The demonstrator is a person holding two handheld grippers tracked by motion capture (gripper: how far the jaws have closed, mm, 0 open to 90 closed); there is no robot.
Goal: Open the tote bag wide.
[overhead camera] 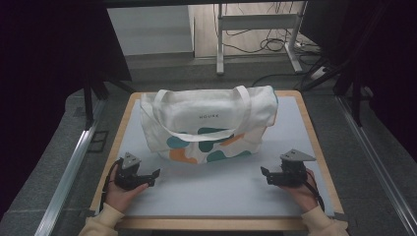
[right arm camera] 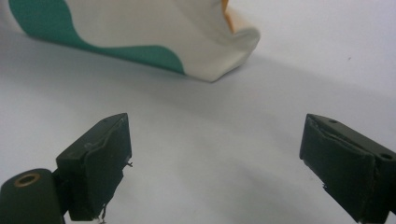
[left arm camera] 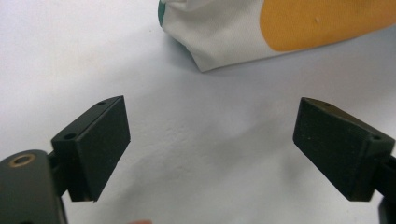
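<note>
A cream tote bag (overhead camera: 206, 123) with teal and orange blobs and two white handles lies on the pale grey mat (overhead camera: 221, 191), mid-table. My left gripper (overhead camera: 153, 176) rests on the mat near the front left, open, nothing between its jaws; a corner of the tote bag (left arm camera: 219, 37) lies just ahead of my left gripper (left arm camera: 212, 144). My right gripper (overhead camera: 265, 174) sits at the front right, also open and empty, pointing toward the bag. The right gripper view shows the right gripper (right arm camera: 215, 163) with the tote bag's teal-edged corner (right arm camera: 205, 51) beyond the jaws.
The mat covers a wooden table (overhead camera: 314, 132) with metal rails either side. A white desk frame (overhead camera: 255, 29) and cables (overhead camera: 275, 46) stand on the floor beyond. Bare mat lies between the two grippers in front of the bag.
</note>
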